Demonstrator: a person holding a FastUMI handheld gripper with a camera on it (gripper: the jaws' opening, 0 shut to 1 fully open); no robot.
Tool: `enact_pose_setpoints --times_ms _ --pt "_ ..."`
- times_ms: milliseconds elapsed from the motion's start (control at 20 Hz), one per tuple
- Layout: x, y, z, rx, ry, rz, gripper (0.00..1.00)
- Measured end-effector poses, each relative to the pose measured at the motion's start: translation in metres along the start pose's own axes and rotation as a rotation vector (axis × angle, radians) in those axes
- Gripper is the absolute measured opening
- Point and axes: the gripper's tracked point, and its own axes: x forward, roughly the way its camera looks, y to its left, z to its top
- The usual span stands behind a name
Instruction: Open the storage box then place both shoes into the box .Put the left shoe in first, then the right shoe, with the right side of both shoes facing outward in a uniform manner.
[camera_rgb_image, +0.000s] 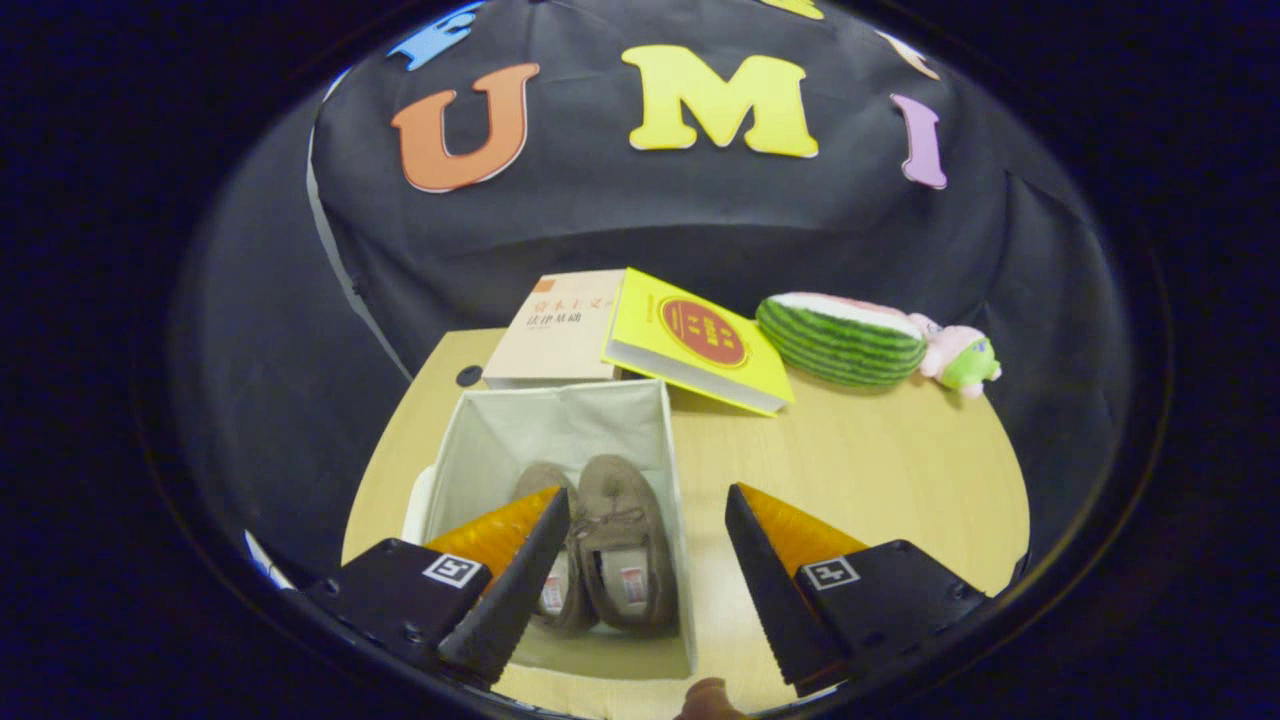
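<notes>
An open white fabric storage box (560, 412) stands on the wooden table, its top open toward me. Inside it two brown shoes lie side by side, toes pointing away: one shoe (622, 540) in plain sight between my fingers, the other shoe (540, 480) to its left, partly hidden behind my left finger. My gripper (648, 515) hovers above the box's near right part, open wide, with nothing pressed between its fingers. The left finger (510, 590) overlaps the box interior; the right finger (770, 590) hangs over bare table right of the box wall.
Beyond the box lie a beige book (556, 330) and a yellow book (695, 340) leaning over it. A watermelon-slice plush (840, 338) and a small pink-and-green plush (960, 358) sit at the table's far right. The wooden table (880, 470) is bare right of the box.
</notes>
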Motion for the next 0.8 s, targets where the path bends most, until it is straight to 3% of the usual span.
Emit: enact_pose_setpoints --times_ms 450,800 --pt "-0.092 -0.052 0.033 -0.048 -0.282 -0.037 1.00" --pt "-0.200 -0.086 0.053 -0.061 -0.646 -0.089 1.00"
